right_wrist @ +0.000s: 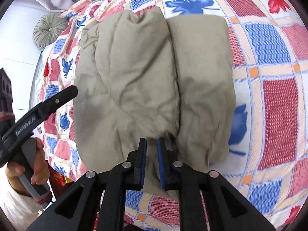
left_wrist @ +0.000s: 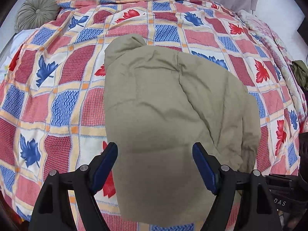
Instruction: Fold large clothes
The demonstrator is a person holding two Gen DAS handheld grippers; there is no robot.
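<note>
The khaki garment (left_wrist: 169, 104) lies folded into a thick bundle on the bed (left_wrist: 57, 80), near the bed's front edge and about in the middle of its width. In the right wrist view the garment (right_wrist: 134, 80) shows two long rolls side by side with a deep crease between them.

The left tongs (left_wrist: 155, 165) stand wide above the near end of the garment, and nothing is between the blue pads. The right tongs (right_wrist: 151, 154) are narrow, with only a small gap between the pads. They are at the near end of the crease, where the cloth bunches. If they pinch cloth I cannot tell.

A hand (right_wrist: 25, 165) holds the handle of the left tongs by the bed's left edge.

Around the garment the checked bedspread with leaf prints is free on the left, the right and toward the head of the bed. A round green cushion (left_wrist: 37, 11) sits at the far left corner. No containers are visible.
</note>
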